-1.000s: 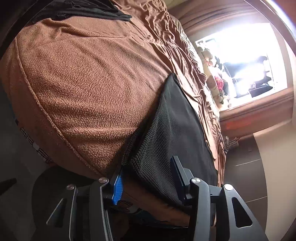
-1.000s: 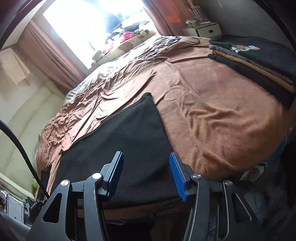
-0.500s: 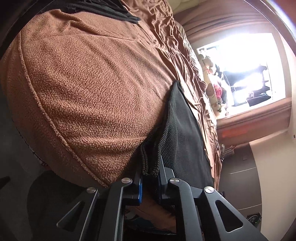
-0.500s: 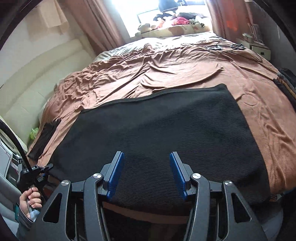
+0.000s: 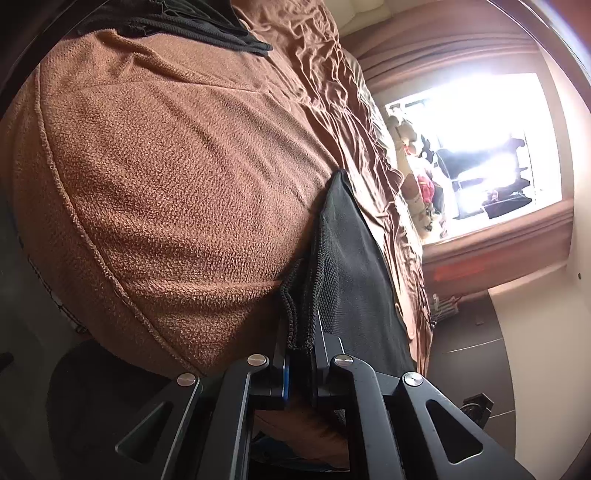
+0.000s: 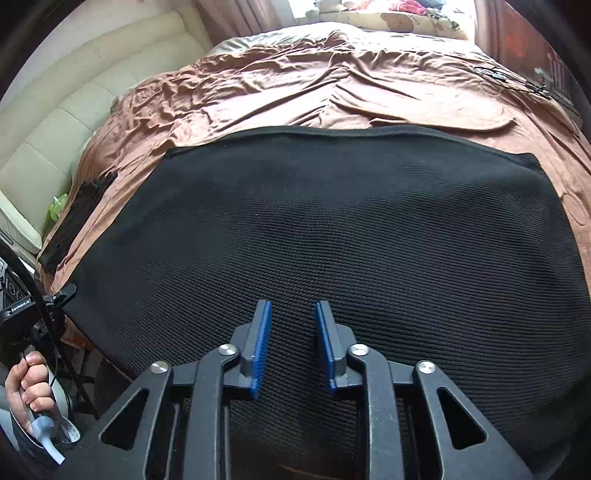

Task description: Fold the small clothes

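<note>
A black knit cloth [image 6: 332,229] lies spread flat on the brown bed cover [image 6: 332,92]. My left gripper [image 5: 299,350] is shut on the cloth [image 5: 351,266] at its near corner, and the pinched edge bunches up between the pads. From the right wrist view, that left gripper [image 6: 61,293] is at the cloth's left corner, with a hand [image 6: 29,384] on its handle. My right gripper [image 6: 291,332] hangs over the middle of the cloth's near edge. Its jaws are closing, with a narrow gap still between the blue pads [image 6: 260,343]. The fabric under them lies flat and unpinched.
A heap of dark clothes [image 5: 177,22] sits at the far end of the textured brown cover [image 5: 166,184]. A cream padded headboard [image 6: 55,122] runs along the left. A black item [image 6: 85,199] and a cable [image 6: 509,77] lie on the bed. Plush toys line the bright window.
The left jaws closed on the cloth's corner edge. The right gripper swept across the bed to the middle of the cloth's near edge, and its jaws narrowed.
</note>
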{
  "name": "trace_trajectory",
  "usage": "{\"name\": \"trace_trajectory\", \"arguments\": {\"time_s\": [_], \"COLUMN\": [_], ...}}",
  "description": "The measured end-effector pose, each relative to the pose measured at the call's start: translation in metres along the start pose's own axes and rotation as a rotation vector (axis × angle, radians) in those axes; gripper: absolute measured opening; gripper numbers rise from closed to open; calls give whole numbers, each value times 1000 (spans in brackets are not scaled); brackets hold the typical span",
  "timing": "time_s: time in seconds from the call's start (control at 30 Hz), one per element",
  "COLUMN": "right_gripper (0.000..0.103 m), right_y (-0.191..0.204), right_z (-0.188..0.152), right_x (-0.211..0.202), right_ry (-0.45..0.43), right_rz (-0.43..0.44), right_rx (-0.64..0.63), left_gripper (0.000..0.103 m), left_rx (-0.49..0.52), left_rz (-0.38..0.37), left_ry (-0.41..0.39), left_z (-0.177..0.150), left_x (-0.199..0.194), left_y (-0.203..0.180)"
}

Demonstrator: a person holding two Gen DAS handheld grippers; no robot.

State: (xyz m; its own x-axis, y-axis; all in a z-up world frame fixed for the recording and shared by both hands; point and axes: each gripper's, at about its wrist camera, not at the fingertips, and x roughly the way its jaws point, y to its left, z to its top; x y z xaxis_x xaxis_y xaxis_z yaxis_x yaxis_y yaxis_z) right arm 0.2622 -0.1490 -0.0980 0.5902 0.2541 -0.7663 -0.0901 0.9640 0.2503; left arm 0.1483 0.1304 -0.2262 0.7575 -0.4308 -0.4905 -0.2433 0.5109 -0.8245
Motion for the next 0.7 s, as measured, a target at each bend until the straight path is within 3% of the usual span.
{"name": "trace_trajectory", "arguments": {"time_s": [0.2, 0.4, 0.7], "right_gripper": [5, 5, 0], "right_y": [5, 8, 3], "right_z": [27, 60, 105], "right_x": [30, 59, 104], "right_ry": [43, 56, 69], "right_rz": [-24, -35, -54], "right_rx": [-47, -43, -29], "left_gripper": [7, 7, 8], "left_rx": [-37, -115, -152], "left_rz": [19, 29, 57], "left_ry": [-14, -19, -46], "left_z": [-4, -7, -10], "left_x": [2, 7, 9], "left_y": [1, 10, 9]}}
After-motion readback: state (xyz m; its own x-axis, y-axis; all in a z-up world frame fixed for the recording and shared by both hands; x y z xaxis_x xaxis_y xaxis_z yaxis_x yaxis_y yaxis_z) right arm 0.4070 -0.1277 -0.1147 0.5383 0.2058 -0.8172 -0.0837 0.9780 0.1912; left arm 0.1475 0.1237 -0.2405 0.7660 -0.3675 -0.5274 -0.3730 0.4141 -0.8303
